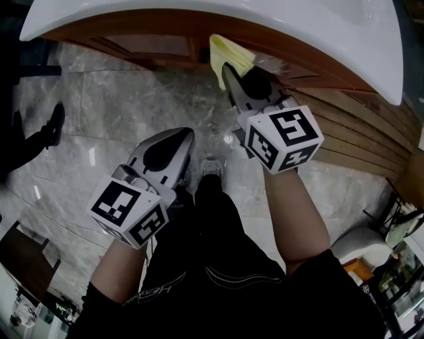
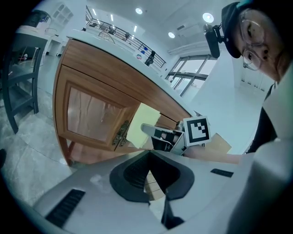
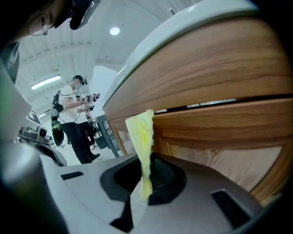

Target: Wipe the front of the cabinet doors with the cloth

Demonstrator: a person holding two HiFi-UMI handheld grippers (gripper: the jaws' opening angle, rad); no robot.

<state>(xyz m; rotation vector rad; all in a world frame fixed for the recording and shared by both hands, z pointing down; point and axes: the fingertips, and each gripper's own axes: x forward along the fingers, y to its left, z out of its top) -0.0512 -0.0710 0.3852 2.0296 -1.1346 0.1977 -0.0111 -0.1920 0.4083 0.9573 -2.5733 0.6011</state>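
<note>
Closest to my head camera are the person's black trouser legs (image 1: 218, 265), filling the lower middle of the frame, with both forearms reaching up past them. At centre left the left gripper (image 1: 180, 140) hangs over the grey marble floor (image 1: 93, 106). Its own view shows me the jaws brought together at the tips with nothing between them. At upper centre the right gripper (image 1: 228, 71) has its jaws clamped on a pale yellow cloth (image 1: 228, 54), pinching it by the lower edge. The cloth lies against the wooden cabinet front (image 1: 331, 109), just under the overhanging white countertop (image 1: 199, 16). From the left gripper view I see it spread flat on the wood, just right of a panelled cabinet door (image 2: 91, 114) with a metal latch (image 2: 121, 134). Far off in the right gripper view, at middle left, another person (image 3: 75, 119) stands.
</note>
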